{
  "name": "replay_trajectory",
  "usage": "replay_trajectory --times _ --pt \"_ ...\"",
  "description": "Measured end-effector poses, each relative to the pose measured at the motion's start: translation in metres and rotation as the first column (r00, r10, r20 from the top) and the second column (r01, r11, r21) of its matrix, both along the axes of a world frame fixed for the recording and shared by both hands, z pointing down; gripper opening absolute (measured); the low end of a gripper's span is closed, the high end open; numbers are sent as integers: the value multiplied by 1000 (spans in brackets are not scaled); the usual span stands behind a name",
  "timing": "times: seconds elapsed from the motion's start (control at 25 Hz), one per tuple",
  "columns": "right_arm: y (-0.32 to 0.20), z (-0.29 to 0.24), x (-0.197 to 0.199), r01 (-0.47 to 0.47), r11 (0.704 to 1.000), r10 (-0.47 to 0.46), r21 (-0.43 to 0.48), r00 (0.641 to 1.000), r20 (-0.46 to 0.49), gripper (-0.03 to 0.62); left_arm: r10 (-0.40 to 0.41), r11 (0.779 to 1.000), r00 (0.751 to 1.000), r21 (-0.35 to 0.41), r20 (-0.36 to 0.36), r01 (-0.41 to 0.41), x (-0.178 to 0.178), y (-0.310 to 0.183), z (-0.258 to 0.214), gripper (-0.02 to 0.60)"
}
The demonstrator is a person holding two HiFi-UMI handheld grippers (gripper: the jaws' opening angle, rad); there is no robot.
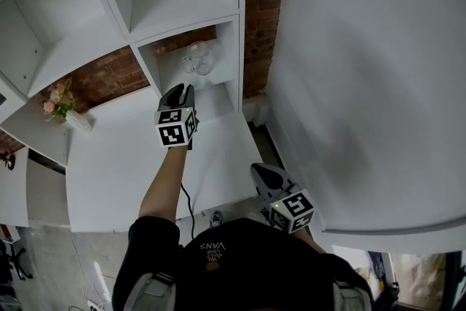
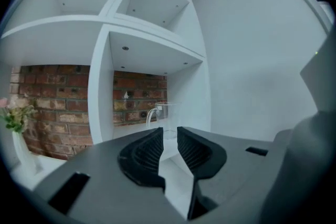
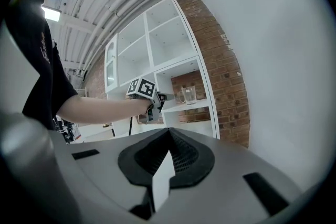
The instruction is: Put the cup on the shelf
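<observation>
A clear glass cup (image 1: 198, 58) with a handle stands upright in the lower right compartment of the white shelf (image 1: 175, 7), in front of the brick back. My left gripper (image 1: 180, 90) is held just short of that compartment, a little away from the cup. In the left gripper view the cup (image 2: 163, 114) shows beyond the left gripper (image 2: 169, 131), whose jaws stand a narrow gap apart with nothing between them. My right gripper (image 1: 257, 170) hangs low near the body by the white wall. Its jaws meet at the tip in the right gripper view (image 3: 169, 131), where the cup (image 3: 188, 95) shows far off.
A white counter (image 1: 124, 156) runs below the shelf. A vase of pink flowers (image 1: 60, 104) stands at its left end. A brick wall (image 1: 262, 4) lies behind the shelf and a plain white wall (image 1: 364, 84) fills the right side.
</observation>
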State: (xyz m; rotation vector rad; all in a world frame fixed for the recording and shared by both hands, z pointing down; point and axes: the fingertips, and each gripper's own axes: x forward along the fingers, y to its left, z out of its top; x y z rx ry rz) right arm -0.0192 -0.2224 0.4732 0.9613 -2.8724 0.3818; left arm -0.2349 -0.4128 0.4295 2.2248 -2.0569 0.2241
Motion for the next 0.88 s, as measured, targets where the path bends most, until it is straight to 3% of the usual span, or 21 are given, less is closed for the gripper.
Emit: replay_trajectory --times 0.44,0.88 --pt "22 10 10 112 994 -112 -11 994 2 -5 -2 997 997 81 -76 9 31 90 -3 12" --pt "42 22 25 180 983 -180 -25 984 -9 -6 9 998 994 61 -111 -2 73 160 23 8"
